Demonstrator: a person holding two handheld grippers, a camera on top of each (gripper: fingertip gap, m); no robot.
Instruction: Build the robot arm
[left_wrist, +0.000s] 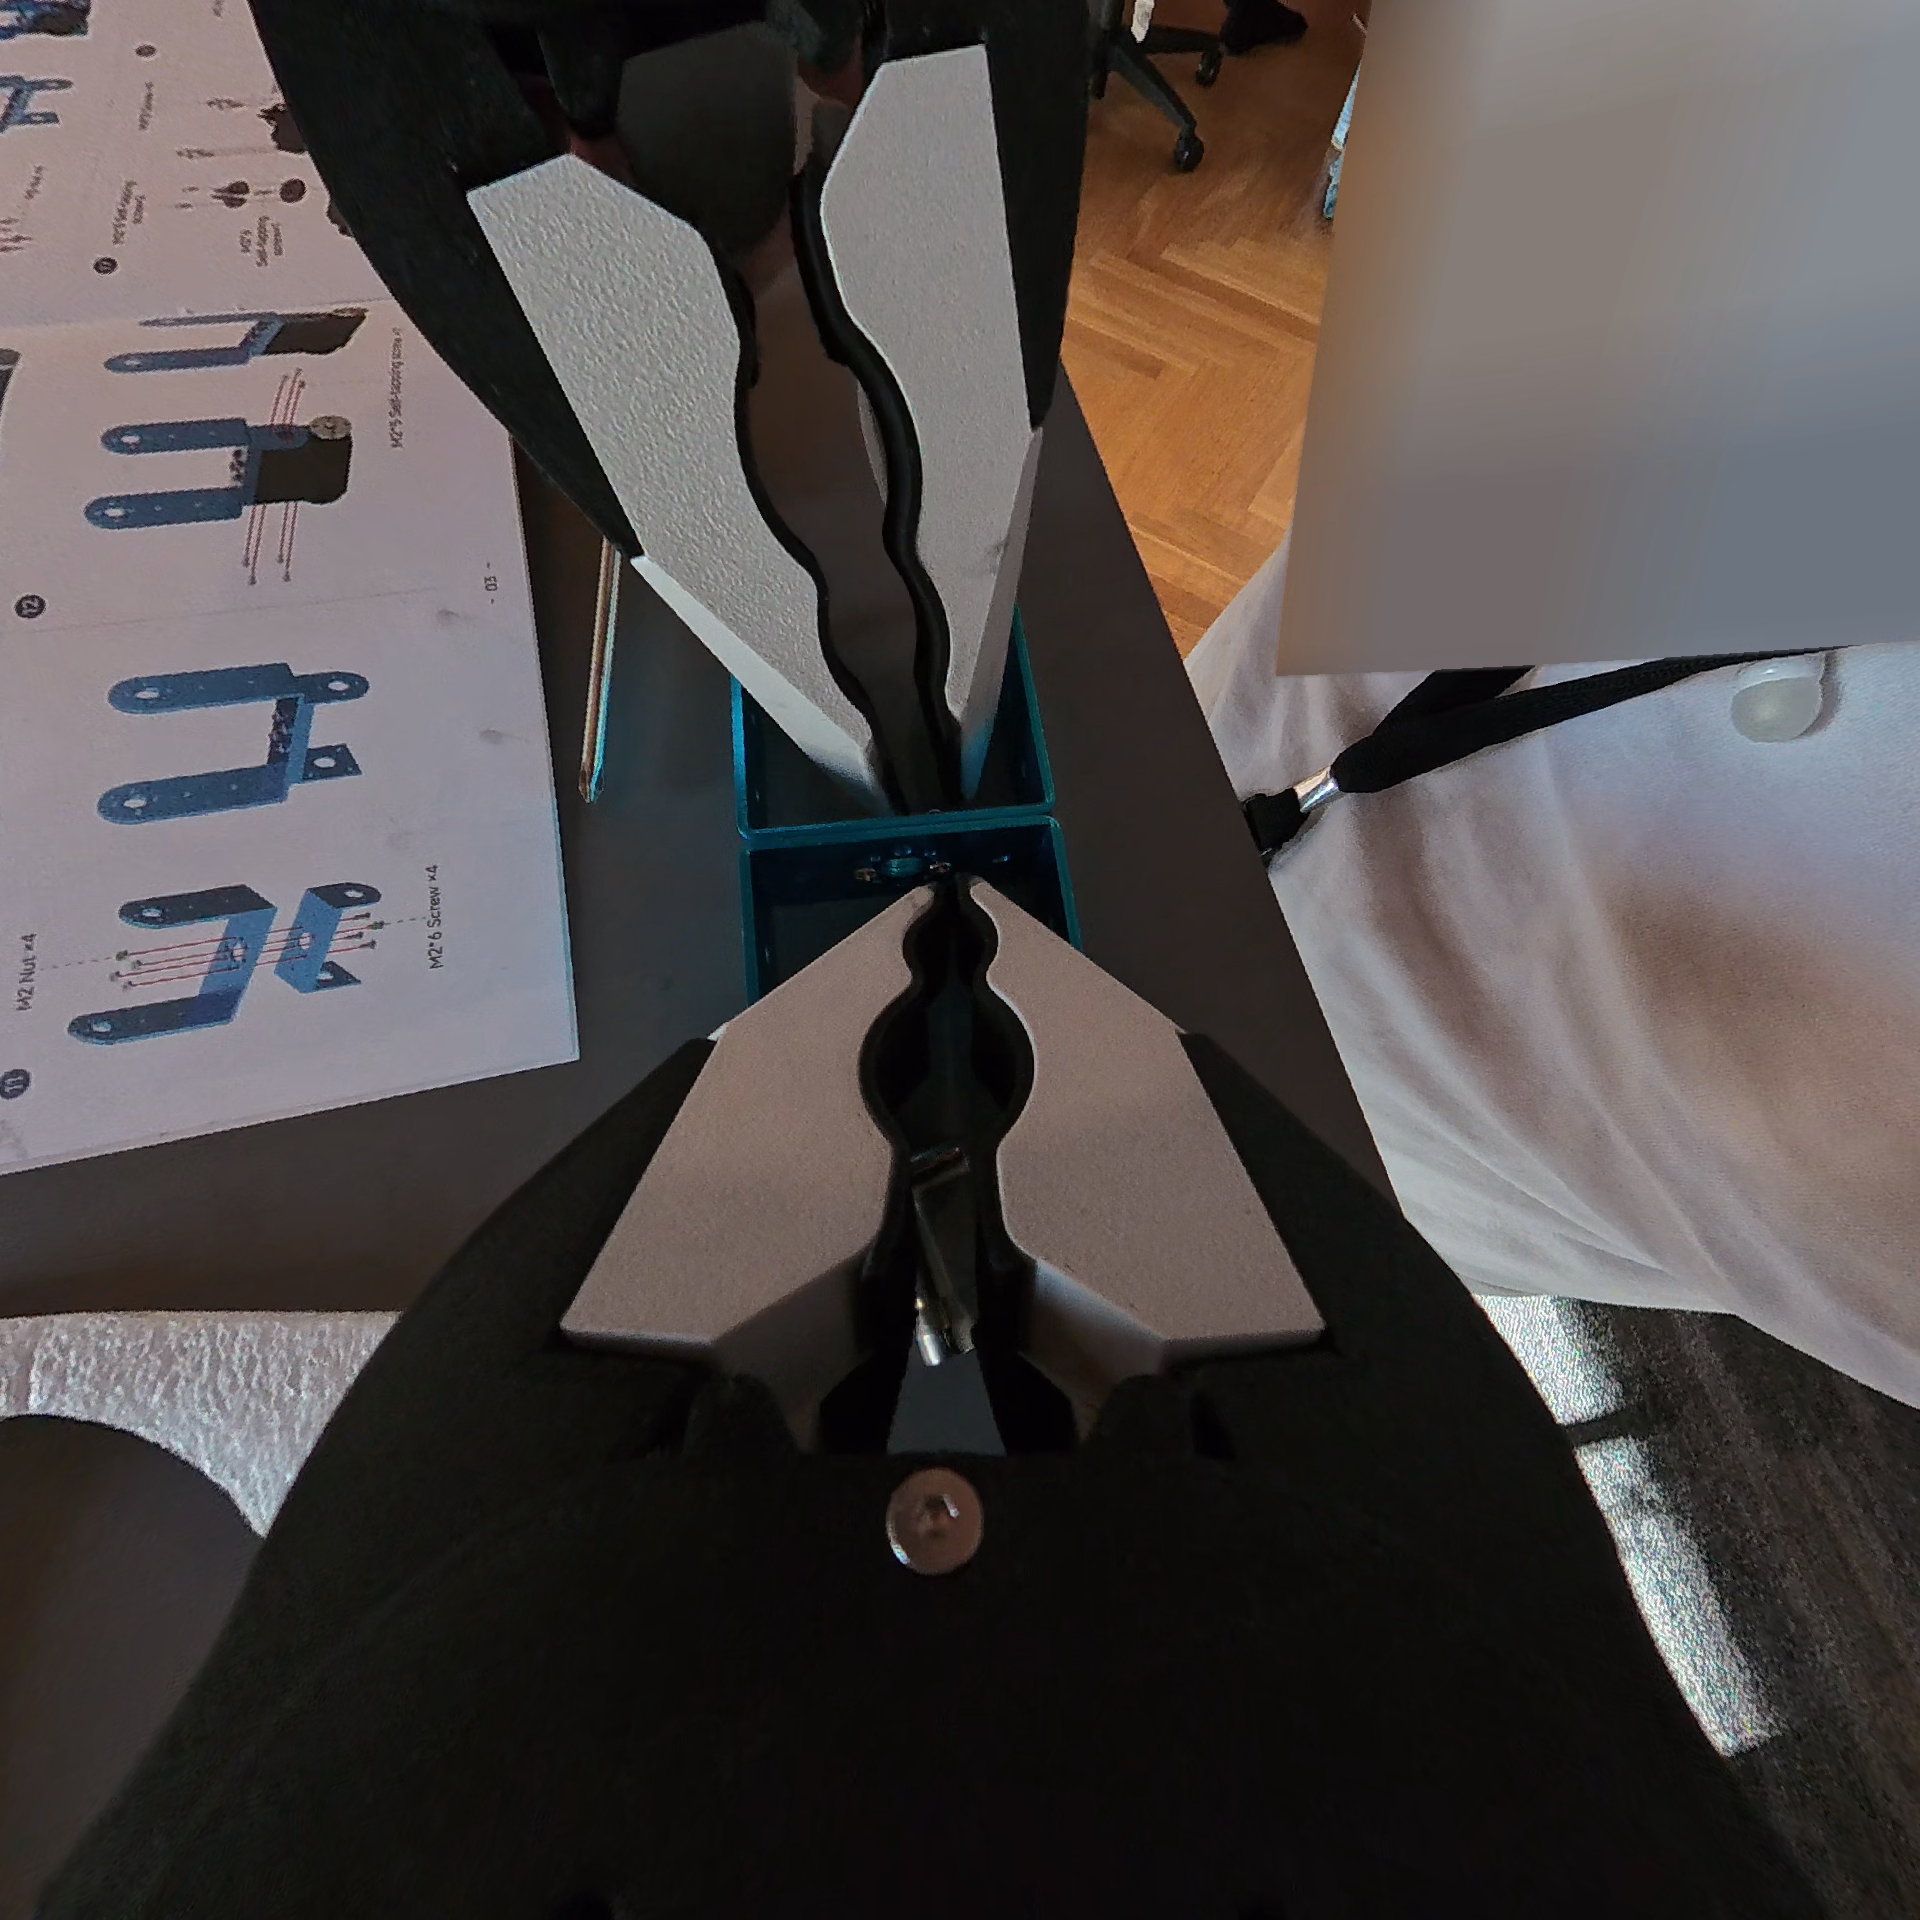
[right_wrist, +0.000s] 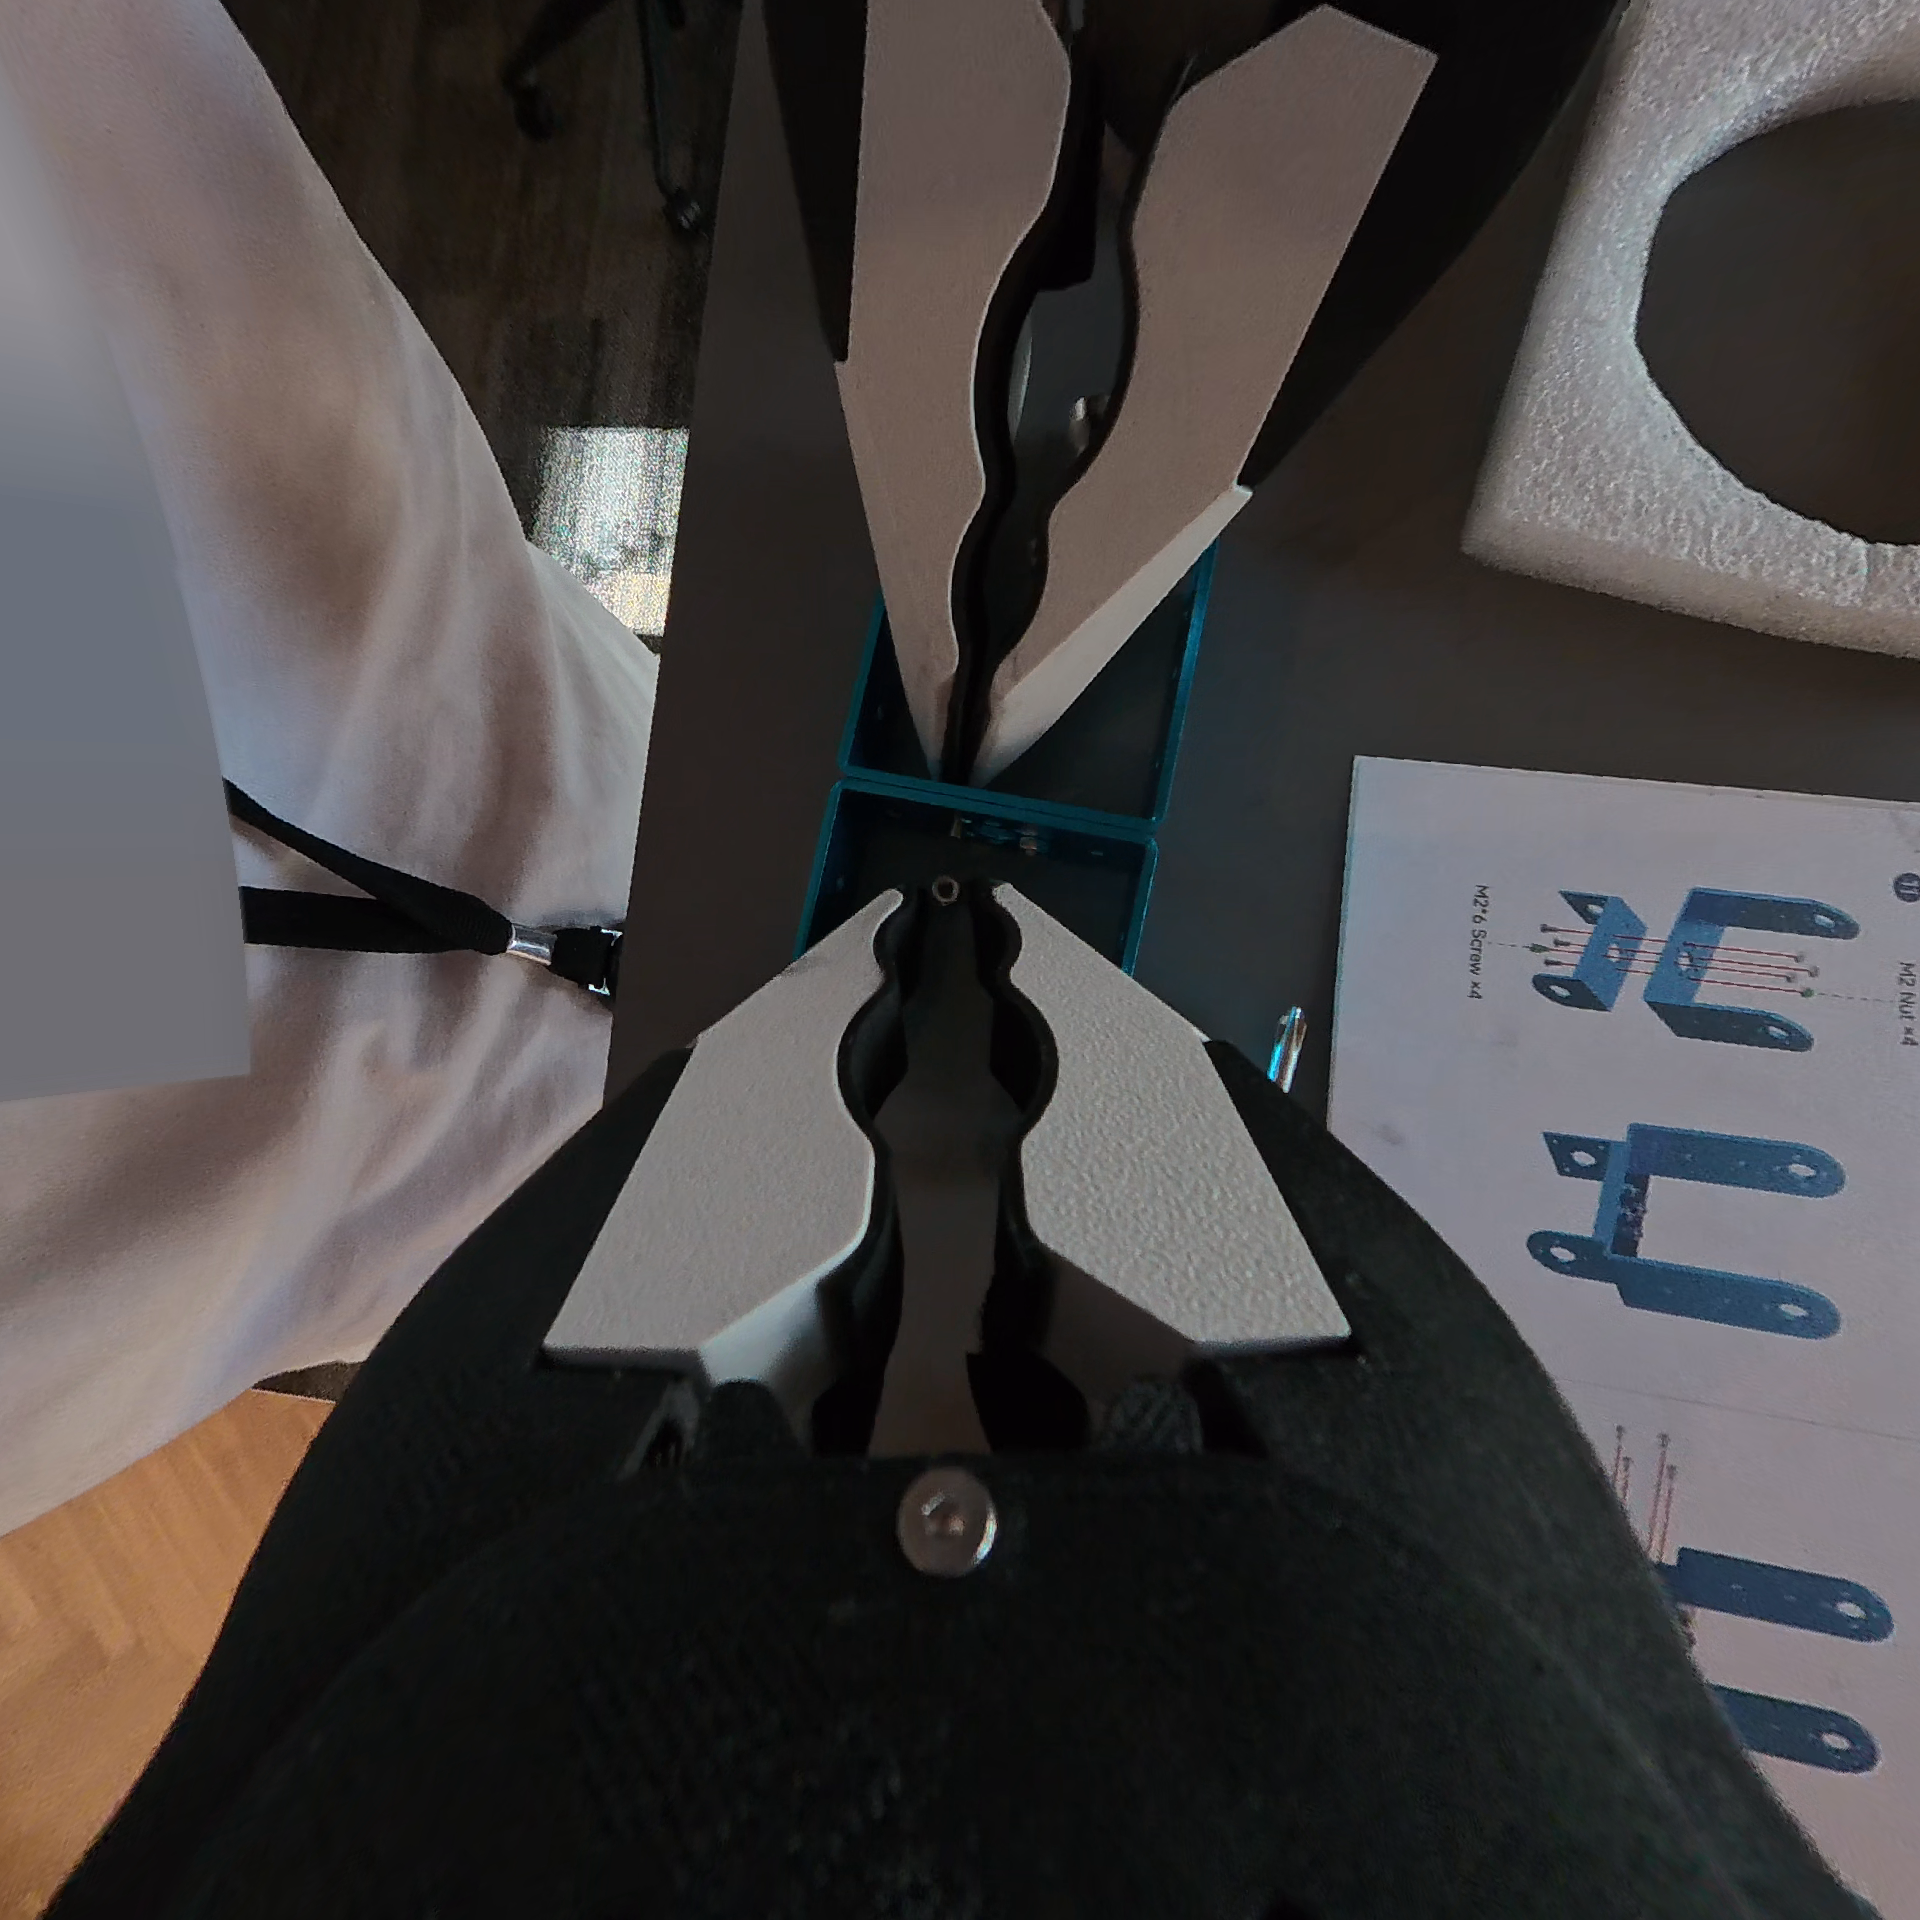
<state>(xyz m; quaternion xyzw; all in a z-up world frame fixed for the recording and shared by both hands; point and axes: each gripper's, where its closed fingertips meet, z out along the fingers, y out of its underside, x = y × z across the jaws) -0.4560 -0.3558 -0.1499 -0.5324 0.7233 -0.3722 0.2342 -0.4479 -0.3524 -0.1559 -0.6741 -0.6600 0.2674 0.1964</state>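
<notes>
Nearest the lens, the left gripper pinches a thin dark tool shaft whose tip meets the back-to-back walls of two teal metal U-brackets on the dark table. What the tool is stays unclear, its handle hidden. Opposite, the right gripper is nearly closed around a small hex nut at the brackets' other side, beside a printed instruction sheet.

Two grippers met tip to tip

The left gripper is seen with its white fingers drawn nearly together, only a narrow wavy gap being left between them. The right gripper is closed likewise. Each is pointed straight at the other, the opposing tips being brought just beside one another.
</notes>
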